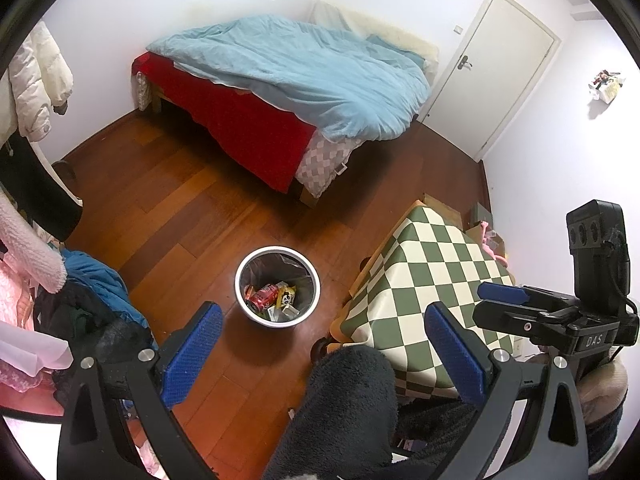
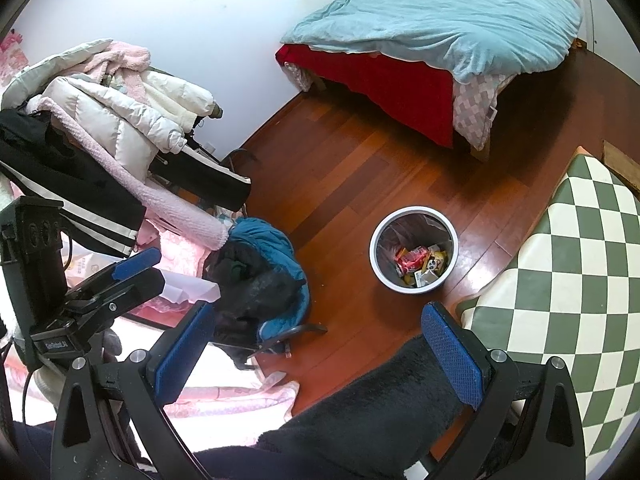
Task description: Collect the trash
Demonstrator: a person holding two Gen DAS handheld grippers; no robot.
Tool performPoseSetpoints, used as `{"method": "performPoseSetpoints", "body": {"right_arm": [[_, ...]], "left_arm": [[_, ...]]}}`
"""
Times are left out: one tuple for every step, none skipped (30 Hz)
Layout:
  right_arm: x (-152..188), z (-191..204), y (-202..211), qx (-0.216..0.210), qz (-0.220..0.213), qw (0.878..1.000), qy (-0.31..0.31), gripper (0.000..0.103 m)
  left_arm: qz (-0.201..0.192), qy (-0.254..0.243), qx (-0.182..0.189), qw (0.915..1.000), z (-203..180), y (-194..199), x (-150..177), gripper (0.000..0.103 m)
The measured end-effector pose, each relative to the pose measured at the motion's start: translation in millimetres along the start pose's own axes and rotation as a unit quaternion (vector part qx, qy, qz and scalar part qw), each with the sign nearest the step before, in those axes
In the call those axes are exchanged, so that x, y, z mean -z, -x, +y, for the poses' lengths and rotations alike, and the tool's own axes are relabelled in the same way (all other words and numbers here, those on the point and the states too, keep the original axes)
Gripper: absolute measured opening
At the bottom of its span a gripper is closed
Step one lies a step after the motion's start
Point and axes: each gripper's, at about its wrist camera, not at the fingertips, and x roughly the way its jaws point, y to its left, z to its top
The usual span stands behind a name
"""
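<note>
The bin (image 1: 277, 285) stands on the wood floor (image 1: 180, 208), ahead of and below both hand-held grippers, with a liner inside and trash (image 1: 272, 298) already lying at its bottom: a red can, yellow wrappers and some paper scraps. In the right wrist view the same bin (image 2: 414, 249) sits ahead and slightly to the right.

The left hand-held gripper (image 1: 324, 354) has its jaws spread wide and carries nothing; between its fingers show only floor and a dark fleecy garment, probably the person's leg. The right hand-held gripper (image 2: 318, 354) is equally wide and empty.

To the right of the bin is the desk (image 1: 432, 280) with its green-and-white checked cover, and no loose trash shows on the part in view. Left of the bin is a heap of clothes (image 2: 256, 272) on a chair; the bed (image 1: 288, 80) lies beyond.

Collection looks largely done, judging by the filled bin and the bare floor around it. A white crumpled sheet (image 2: 188, 286) near the clothes may be leftover paper, though I cannot tell.
</note>
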Motion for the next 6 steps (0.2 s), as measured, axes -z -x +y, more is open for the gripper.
{"method": "performPoseSetpoints", "body": {"right_arm": [[0.1, 0.4, -0.1, 0.000, 0.000, 1.000, 0.000, 0.103], [0.5, 0.9, -0.3, 0.001, 0.001, 1.000, 0.001, 0.103], [-0.2, 0.1, -0.3, 0.001, 0.000, 1.000, 0.000, 0.103], [-0.2, 0.3, -0.5, 0.000, 0.000, 1.000, 0.000, 0.103], [0.1, 0.8, -0.7, 0.000, 0.001, 1.000, 0.000, 0.103], [0.4, 1.7, -0.9, 0.000, 0.001, 1.000, 0.001, 0.103]], "left_arm": [[0.000, 0.000, 0.002, 1.0000, -0.8, 0.3, 0.0, 0.103], [-0.001, 0.002, 0.002, 1.0000, -0.2, 0.2, 0.4, 0.103], [-0.001, 0.005, 0.002, 1.0000, -0.1, 1.5, 0.9, 0.103], [-0.001, 0.005, 0.002, 1.0000, -0.5, 2.0, 0.8, 0.103], [0.000, 0.006, 0.002, 1.0000, 0.9, 2.2, 1.1, 0.103], [0.001, 0.007, 0.004, 1.0000, 2.0, 2.6, 0.6, 0.103]]}}
